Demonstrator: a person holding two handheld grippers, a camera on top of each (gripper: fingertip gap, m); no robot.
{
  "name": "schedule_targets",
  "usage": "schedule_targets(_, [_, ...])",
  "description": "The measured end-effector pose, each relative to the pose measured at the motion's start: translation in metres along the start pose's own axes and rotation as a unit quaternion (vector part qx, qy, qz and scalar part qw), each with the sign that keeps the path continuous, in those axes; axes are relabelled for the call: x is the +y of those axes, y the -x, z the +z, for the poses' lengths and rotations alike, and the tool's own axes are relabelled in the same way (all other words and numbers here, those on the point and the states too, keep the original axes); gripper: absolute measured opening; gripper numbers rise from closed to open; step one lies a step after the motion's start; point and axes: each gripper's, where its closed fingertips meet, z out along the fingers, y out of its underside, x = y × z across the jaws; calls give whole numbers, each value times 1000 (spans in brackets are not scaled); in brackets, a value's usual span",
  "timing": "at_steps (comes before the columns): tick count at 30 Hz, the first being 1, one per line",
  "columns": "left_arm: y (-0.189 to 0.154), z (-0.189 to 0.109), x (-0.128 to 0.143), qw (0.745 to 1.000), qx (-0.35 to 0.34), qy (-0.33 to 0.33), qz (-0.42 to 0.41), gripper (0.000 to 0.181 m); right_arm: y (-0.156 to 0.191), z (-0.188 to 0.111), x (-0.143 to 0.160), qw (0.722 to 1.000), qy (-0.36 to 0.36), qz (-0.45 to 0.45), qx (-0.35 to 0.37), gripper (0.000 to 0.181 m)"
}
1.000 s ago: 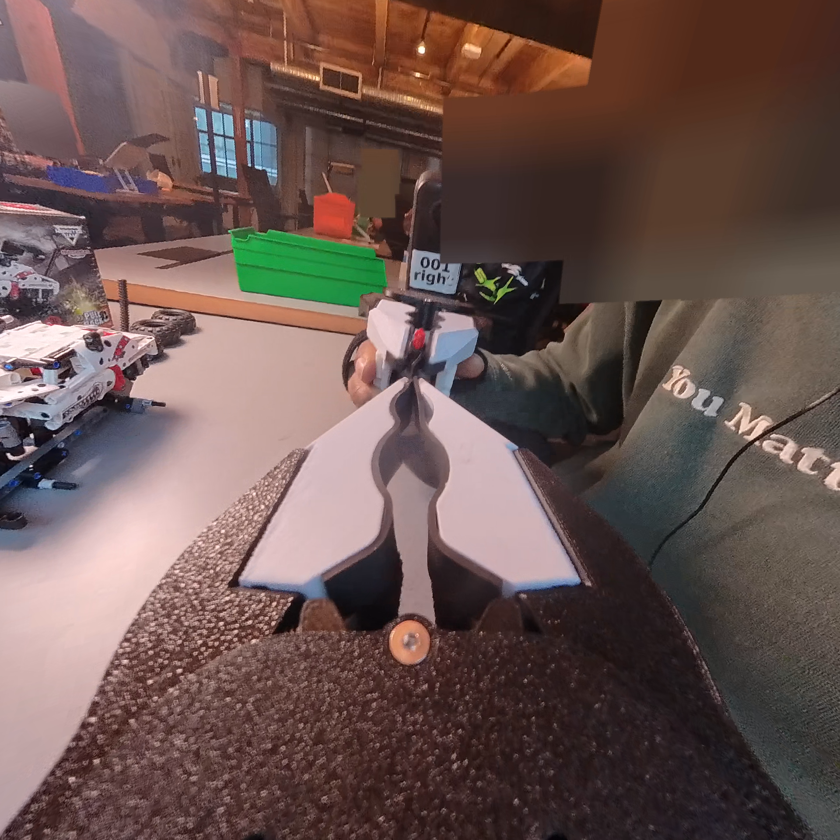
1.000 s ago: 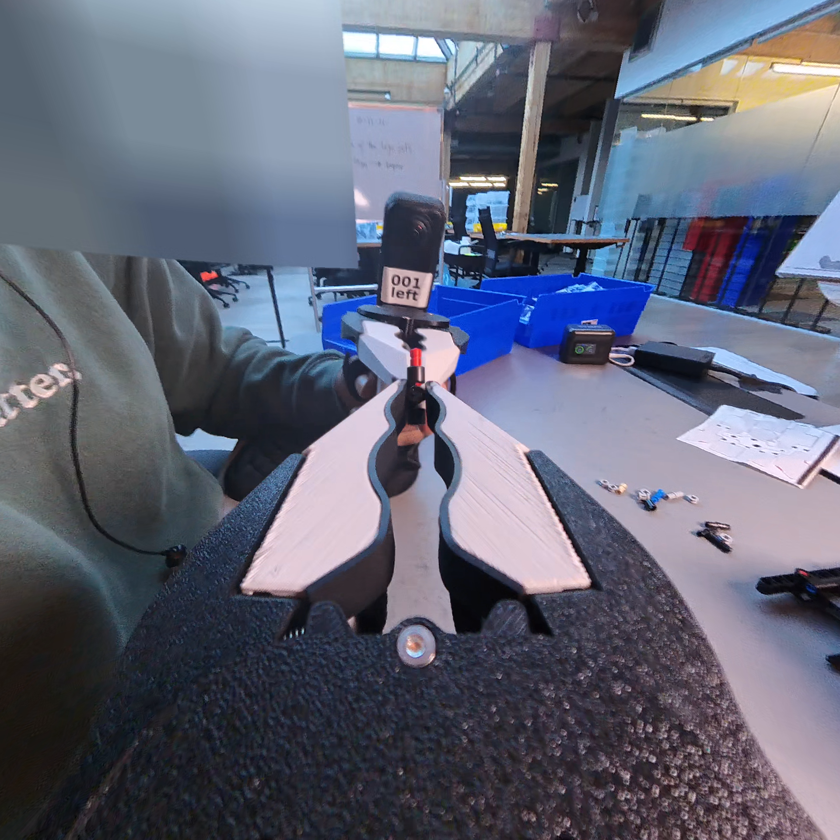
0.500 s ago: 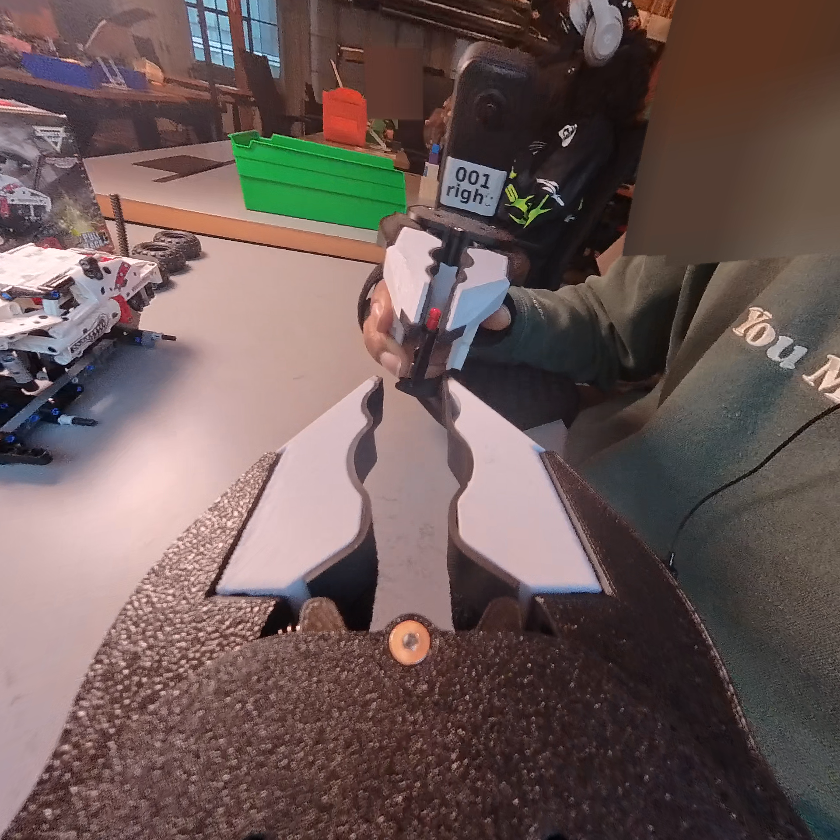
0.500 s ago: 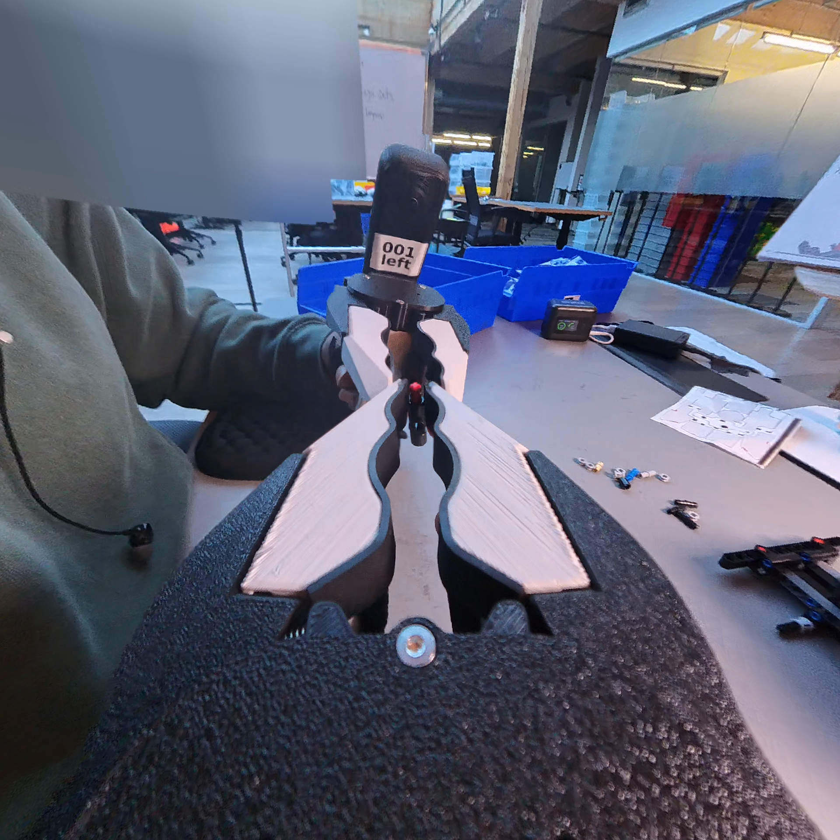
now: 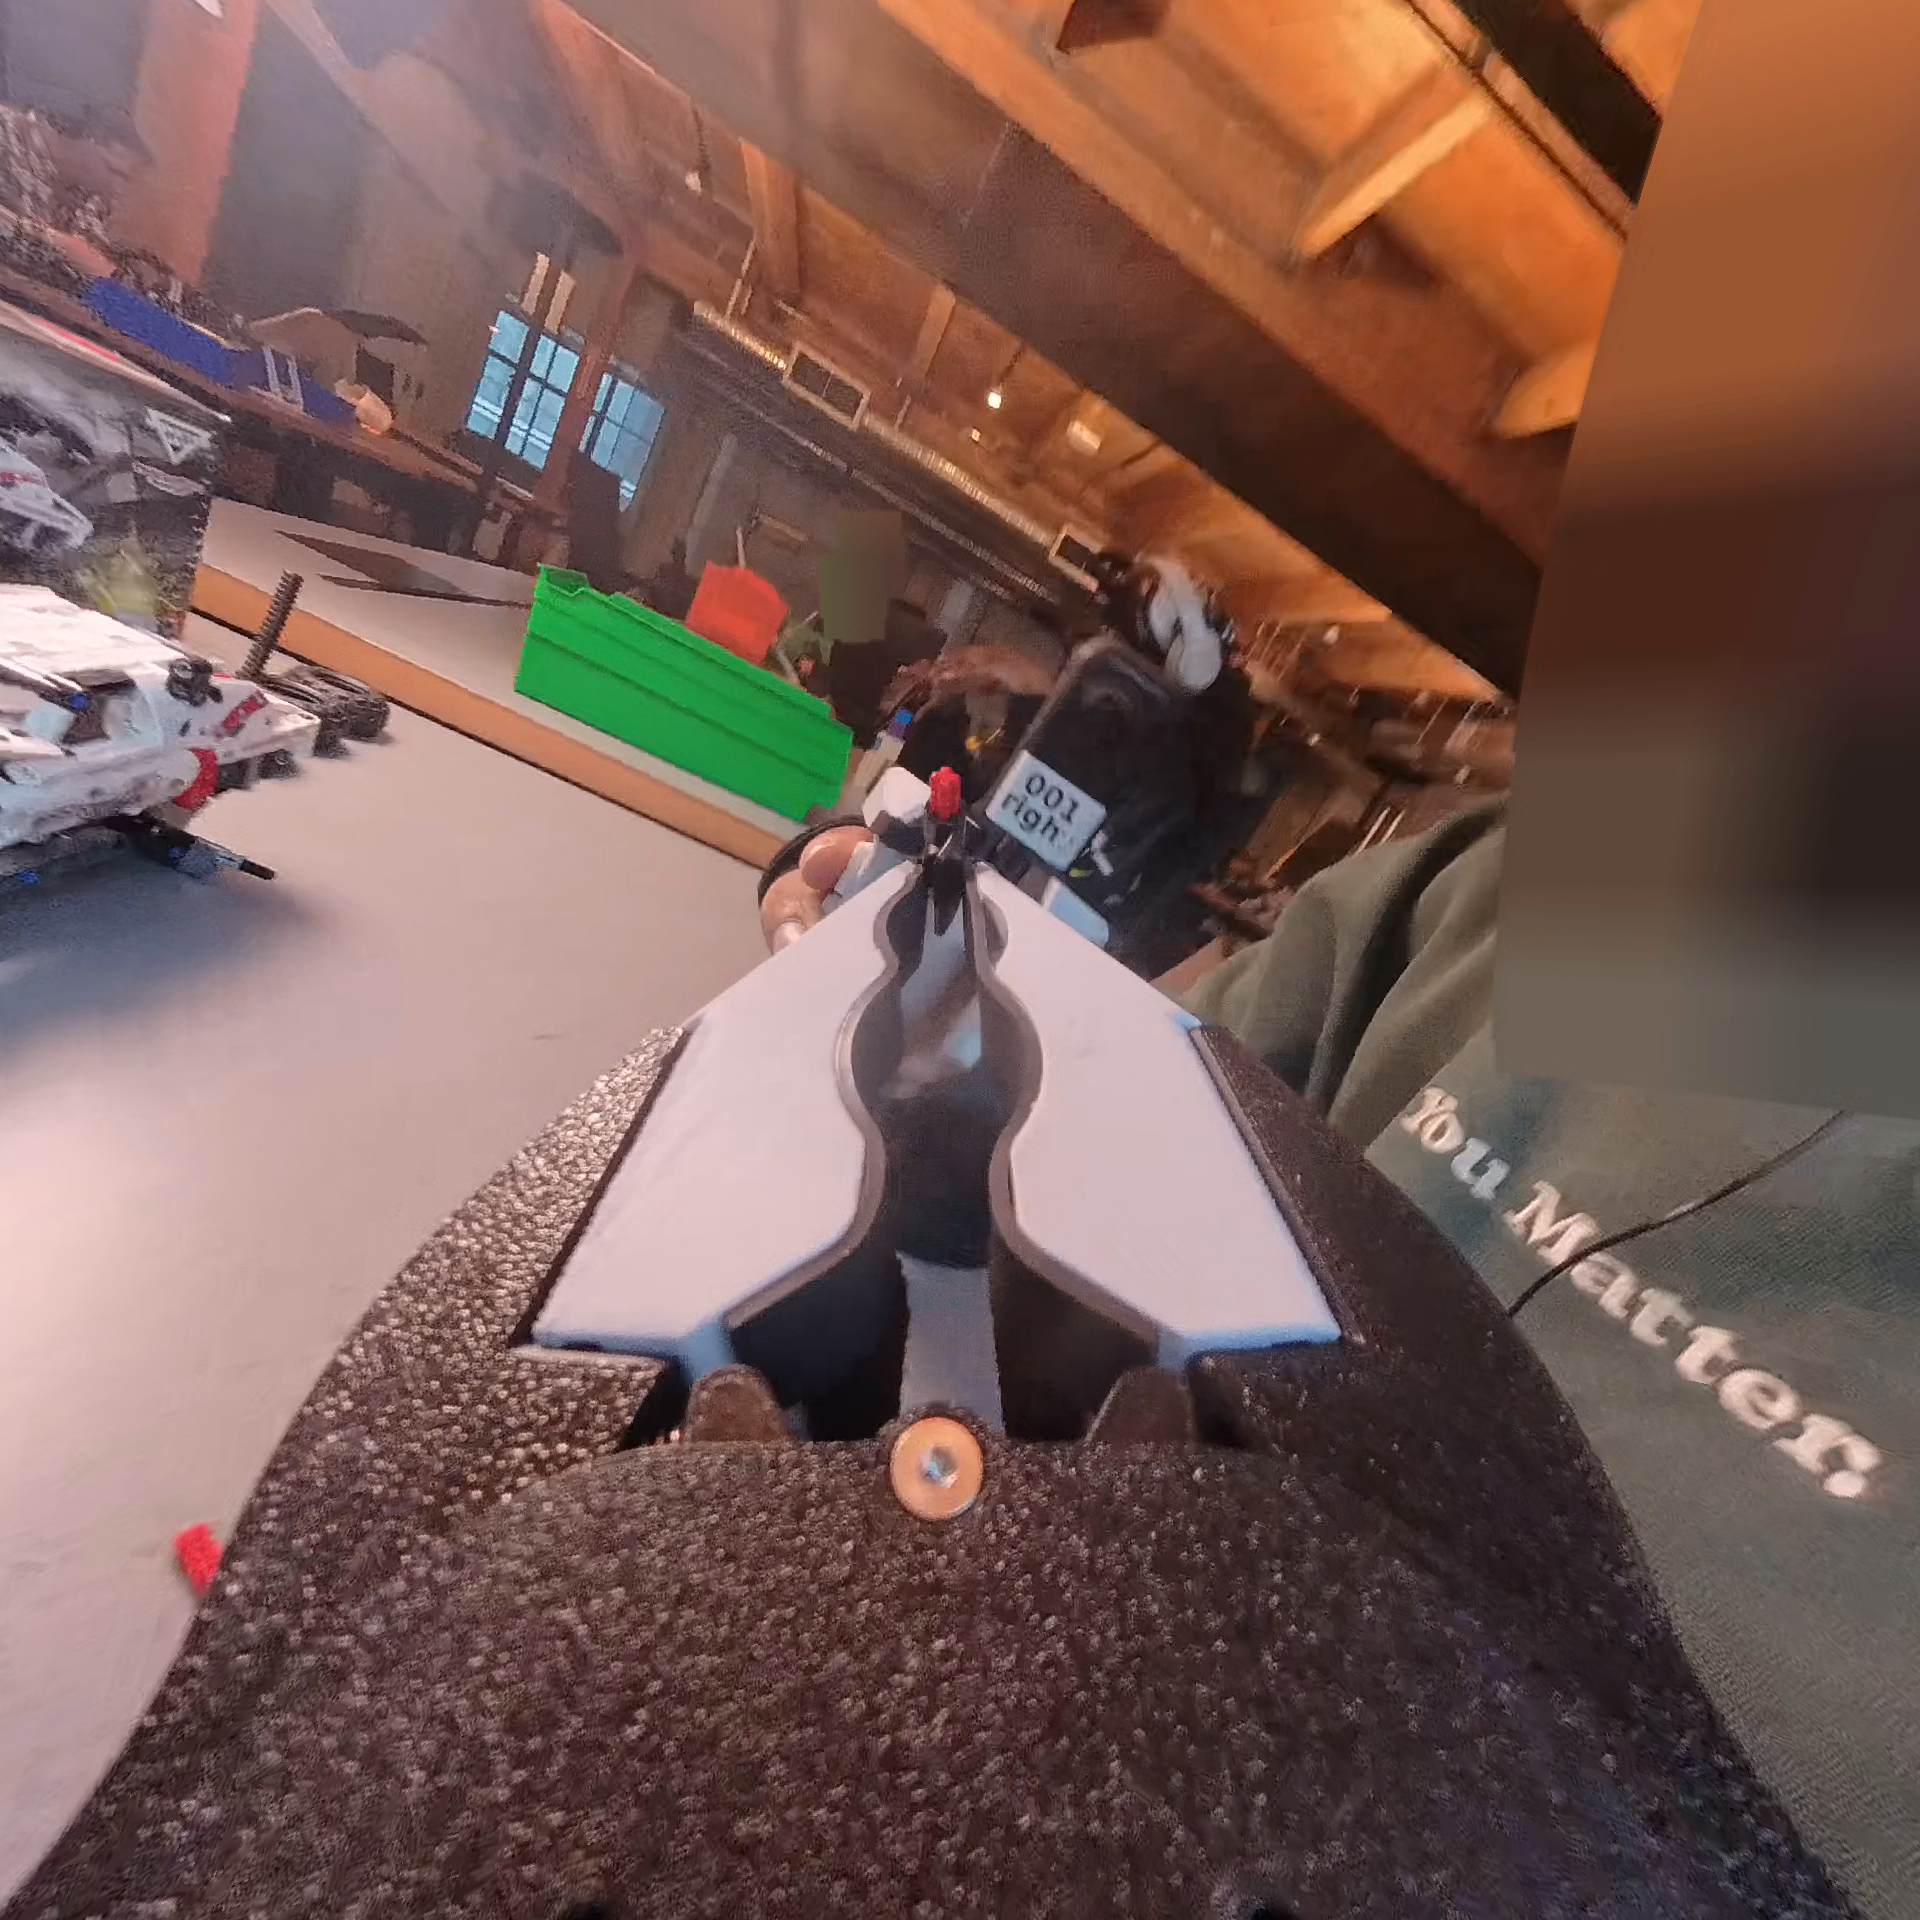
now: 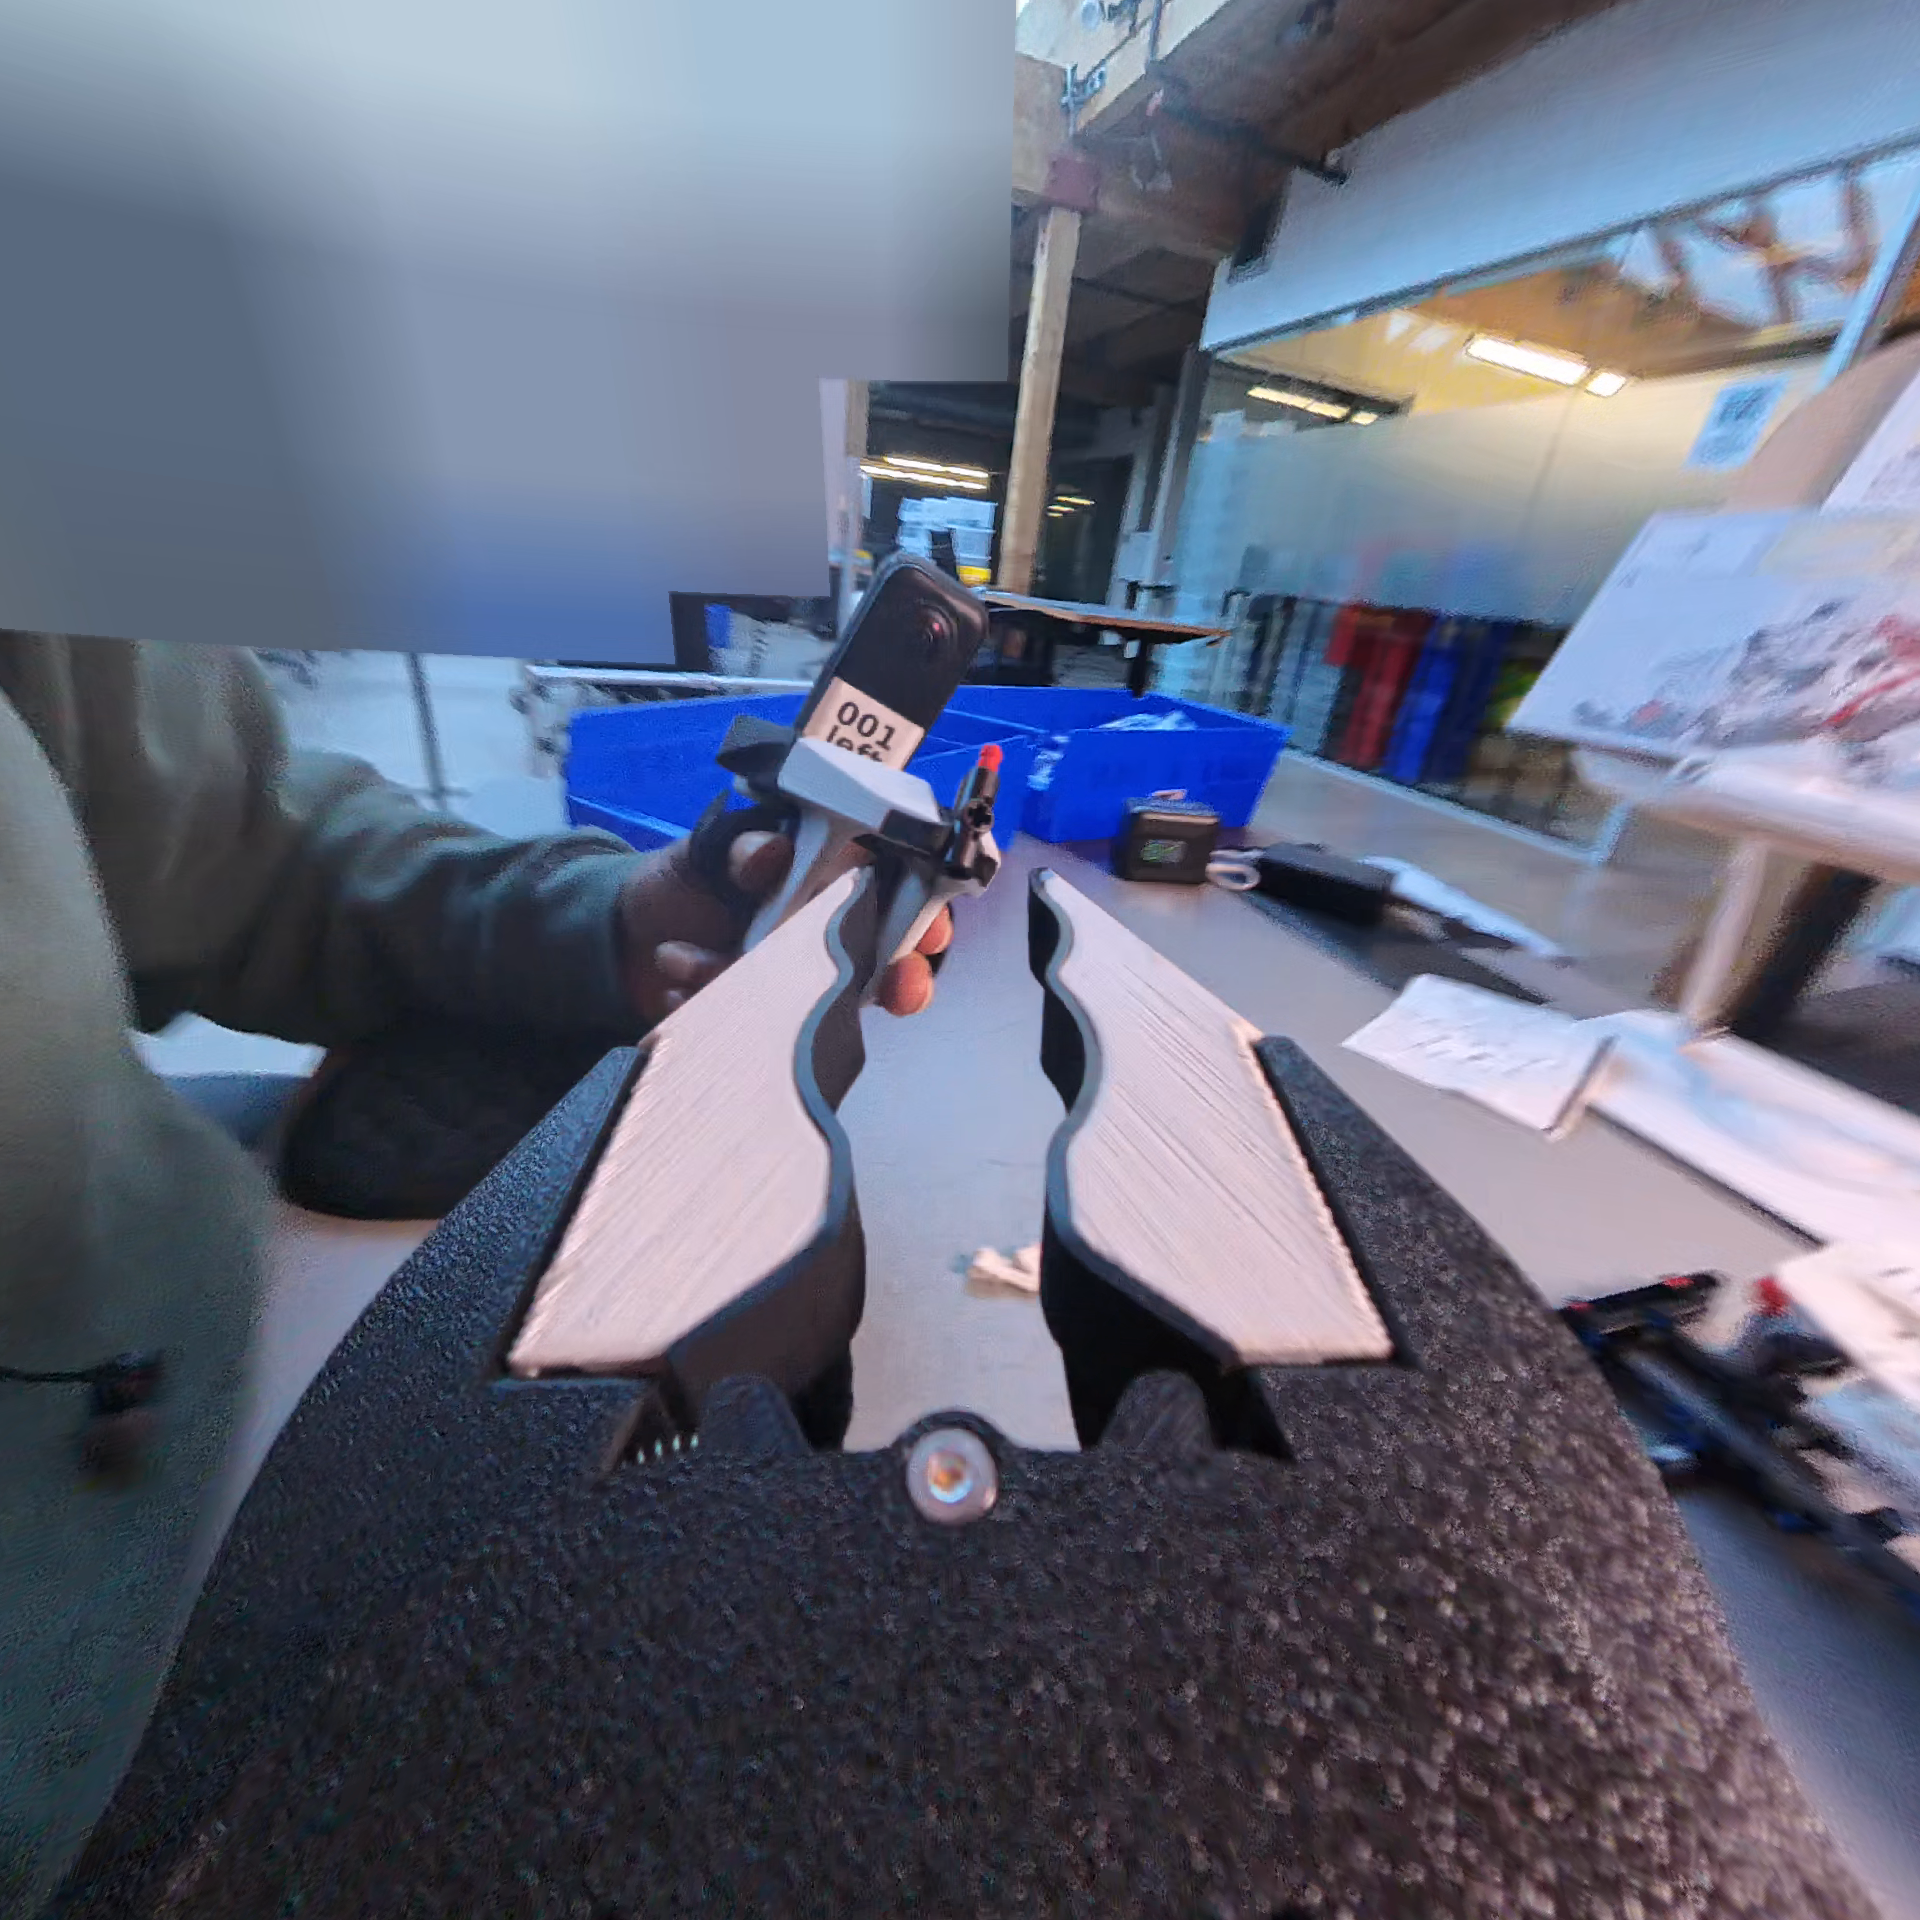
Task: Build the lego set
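Left wrist view shows the left gripper (image 5: 943,883) clenched on a small black lego piece with a red tip (image 5: 943,805) at twelve o'clock, while the right gripper (image 6: 940,883) stands released, and the white lego truck model (image 5: 114,727) sits at ten o'clock on the grey table (image 5: 364,1039).

My left gripper (image 5: 943,906) is pinched tight, pointing to 12 o'clock. My right gripper (image 6: 948,883) is wide open, with nothing between its fingers.
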Motion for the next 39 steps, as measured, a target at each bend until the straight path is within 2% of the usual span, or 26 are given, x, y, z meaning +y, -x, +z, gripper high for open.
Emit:
schedule_targets(2, [2, 1, -1, 998, 15, -23, -64, 4, 1, 6, -3, 995, 5, -89, 40, 29])
schedule_targets(5, [4, 5, 6, 991, 27, -25, -127, 4, -3, 13, -3, 982, 29, -168, 79, 31])
schedule_targets(8, [5, 6, 9, 988, 33, -25, -151, 4, -3, 13, 8, 976, 55, -196, 75, 20])
schedule_targets(10, [7, 6, 12, 986, 29, -21, -161, 4, -7, 11, 16, 968, 76, -225, 80, 19])
schedule_targets(15, [7, 7, 15, 984, 30, -12, -175, 4, -4, 8, 19, 971, 83, -217, 62, 17])
schedule_targets(20, [4, 5, 17, 990, 31, 21, -138, 6, 0, -3, 20, 989, 86, -115, -20, 13])
schedule_targets(27, [-3, 10, 34, 990, 32, 93, -97, 11, 19, -16, 39, 979, 146, -102, -103, 12])
schedule_targets(29, [-7, 11, 40, 990, 33, 115, -77, 3, 23, -18, 43, 976, 156, -100, -116, 11])
schedule_targets(32, [-9, 10, 41, 990, 19, 136, -27, 0, 27, -19, 40, 976, 151, -86, -128, 8])
schedule_targets(33, [-10, 10, 40, 990, 16, 138, -14, 0, 26, -20, 37, 978, 144, -84, -126, 0])
schedule_targets(39, [-3, 9, 41, 989, -13, 146, 20, 0, 26, -19, 39, 979, 143, -71, -125, 0])
